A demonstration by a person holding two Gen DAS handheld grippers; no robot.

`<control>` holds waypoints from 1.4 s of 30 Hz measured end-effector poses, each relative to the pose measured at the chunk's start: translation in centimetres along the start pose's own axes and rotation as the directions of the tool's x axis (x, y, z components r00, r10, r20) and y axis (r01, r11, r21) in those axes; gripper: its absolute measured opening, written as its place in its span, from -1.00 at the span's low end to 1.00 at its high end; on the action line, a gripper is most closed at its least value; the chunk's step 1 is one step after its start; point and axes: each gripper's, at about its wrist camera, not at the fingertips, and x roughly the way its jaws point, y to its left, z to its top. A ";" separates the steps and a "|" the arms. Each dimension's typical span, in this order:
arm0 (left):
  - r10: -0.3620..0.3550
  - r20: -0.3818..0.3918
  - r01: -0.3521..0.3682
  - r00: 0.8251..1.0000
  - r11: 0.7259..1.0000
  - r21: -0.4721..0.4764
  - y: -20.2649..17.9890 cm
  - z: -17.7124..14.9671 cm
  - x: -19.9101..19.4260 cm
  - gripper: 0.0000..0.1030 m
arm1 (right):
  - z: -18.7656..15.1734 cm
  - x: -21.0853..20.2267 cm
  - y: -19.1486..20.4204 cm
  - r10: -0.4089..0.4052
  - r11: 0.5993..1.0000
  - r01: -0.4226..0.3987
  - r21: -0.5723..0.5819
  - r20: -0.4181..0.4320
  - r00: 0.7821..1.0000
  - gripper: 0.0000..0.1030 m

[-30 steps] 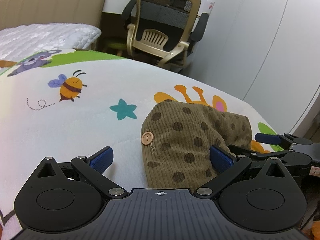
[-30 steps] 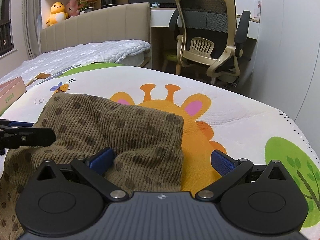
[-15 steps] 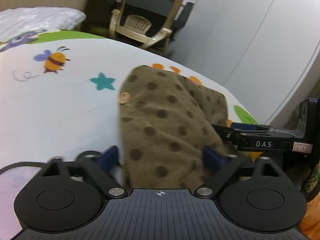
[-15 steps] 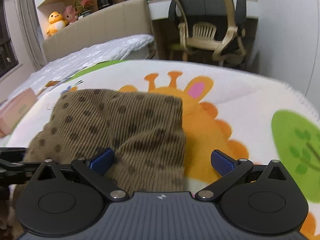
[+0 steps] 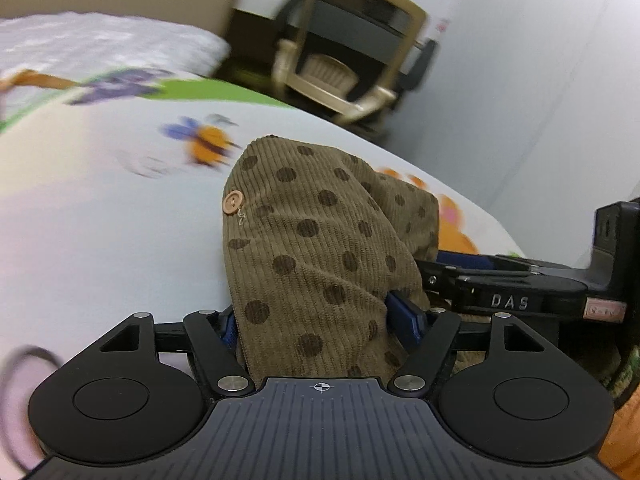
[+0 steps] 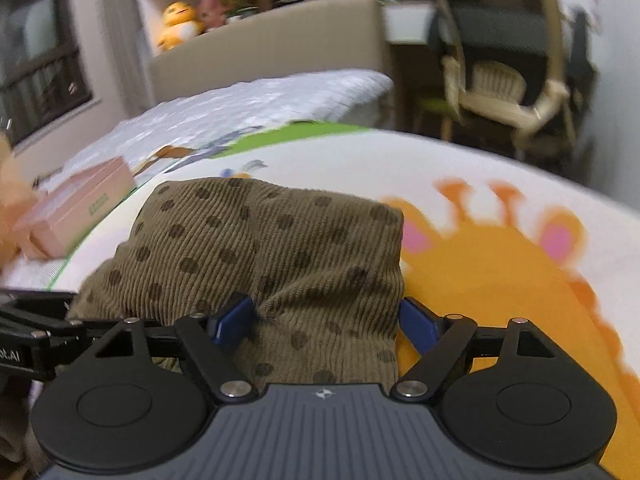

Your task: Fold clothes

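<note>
Brown dotted corduroy garment (image 5: 316,248) lies bunched on the cartoon-print blanket (image 5: 100,220), its near edge drawn up between both tools, a tan button (image 5: 232,202) on its left fold. Left gripper (image 5: 320,322) is clenched on the garment's near left part, blue pads pressed into the cloth; right gripper (image 6: 326,320) grips the garment's near right part the same way. Beyond the garment stands an office chair (image 6: 504,60); left of it, a pink box (image 6: 76,208) on the blanket
</note>
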 end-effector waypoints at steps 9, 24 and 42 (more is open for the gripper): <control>-0.001 0.096 -0.009 0.995 0.994 0.110 0.4 2.2 -4.3 0.46 | 0.6 1.3 0.7 -0.126 0.988 0.129 -0.090 0.033 0.991 0.88; -0.152 0.004 0.152 0.988 0.988 0.035 0.0 3.8 -1.6 0.33 | -1.4 -7.6 5.1 0.057 0.934 -0.013 -0.357 0.113 0.992 0.73; -0.054 -0.160 0.060 0.986 0.998 0.032 0.9 -5.8 -8.7 -0.37 | -4.0 -10.5 2.1 -0.034 0.936 0.062 -0.345 0.086 0.996 0.85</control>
